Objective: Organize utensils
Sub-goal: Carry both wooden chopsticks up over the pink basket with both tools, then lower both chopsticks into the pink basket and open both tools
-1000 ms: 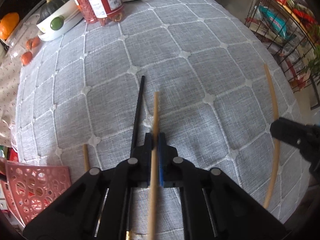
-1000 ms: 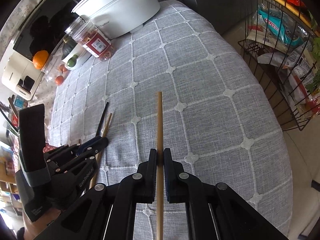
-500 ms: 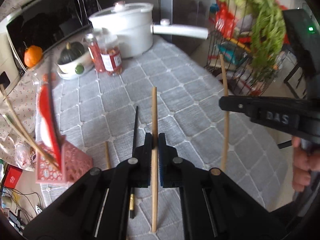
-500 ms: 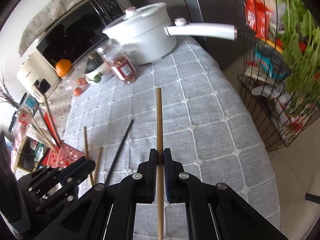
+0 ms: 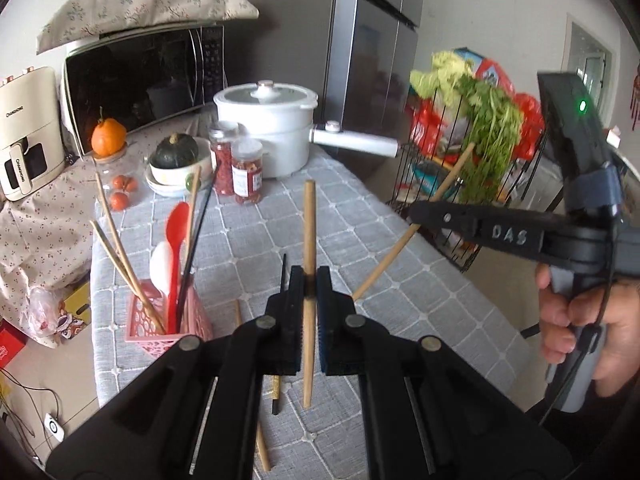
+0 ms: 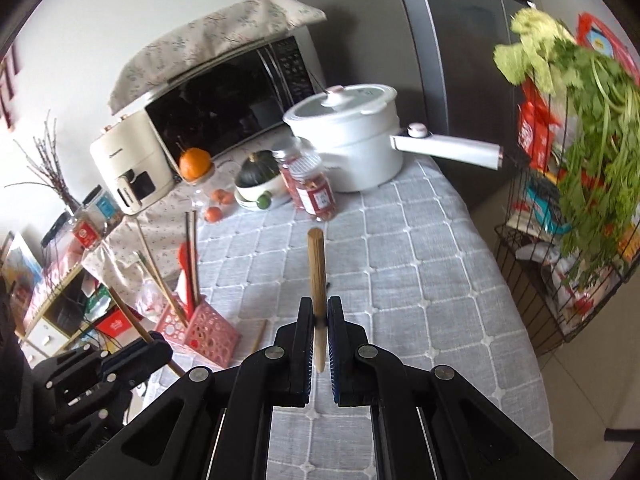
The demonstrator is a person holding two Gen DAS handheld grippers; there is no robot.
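The tabletop, under a grey quilted cloth, carried a white pot at its far end, two red-filled jars just beside the pot, and a pink basket near its left edge. The basket stood upright and held a red spoon, a white spoon, a dark chopstick and several wooden ones, all leaning out of its top. The left tongs were closed on a wooden chopstick, gripping it about midway, so one end rose ahead of the fingertips and the other hung back between the fingers, clear of the cloth. The right tongs pinched a second wooden stick the same way; in the left view that stick slanted across the tabletop's right edge, held above it. A hand gripped the right tool's handle. On the cloth below the left tongs lay a black chopstick and a loose wooden one, both just right of the basket.
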